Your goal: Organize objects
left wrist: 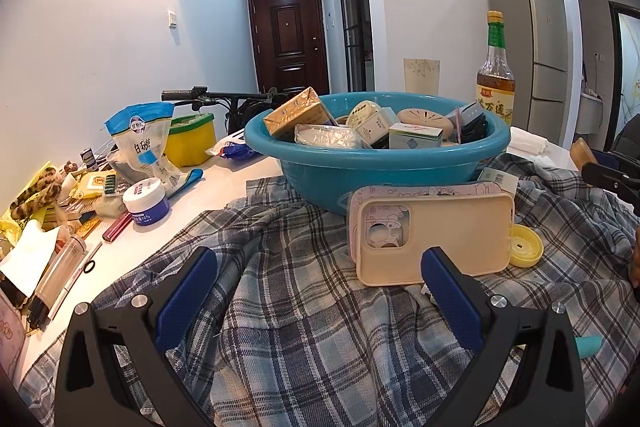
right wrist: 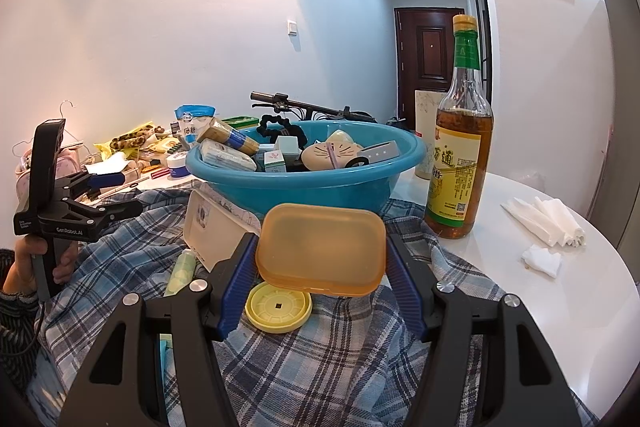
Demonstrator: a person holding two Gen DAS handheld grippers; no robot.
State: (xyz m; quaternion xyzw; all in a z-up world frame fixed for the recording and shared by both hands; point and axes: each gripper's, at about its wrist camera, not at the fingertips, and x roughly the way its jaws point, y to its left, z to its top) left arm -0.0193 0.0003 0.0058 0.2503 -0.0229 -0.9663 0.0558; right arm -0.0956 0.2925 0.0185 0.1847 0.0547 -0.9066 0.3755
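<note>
The right tongs [right wrist: 320, 279] were clamped on a translucent orange plastic box with rounded corners [right wrist: 321, 250], one blue pad pressed against each of its short sides, holding it just above a round pale-yellow plastic lid [right wrist: 278, 307] that lay on the blue-and-grey plaid shirt [right wrist: 328, 367] spread over the white tabletop [right wrist: 560, 307]. The left tongs [left wrist: 318, 291] stood wide apart with nothing between them, hovering over the same shirt just short of a cream-coloured phone case [left wrist: 436, 239]. That case lay on top of a second, pink patterned phone case [left wrist: 420, 191], so two cases in all. Behind them one teal plastic basin [left wrist: 376, 163] sat on the shirt, filled with small boxes and soap-like items. One tall glass bottle of amber liquid with a yellow cap [right wrist: 460, 151] stood on the tabletop beside the basin. Two crumpled white tissues [right wrist: 544, 223] lay on the bare tabletop to the right of the bottle.
</note>
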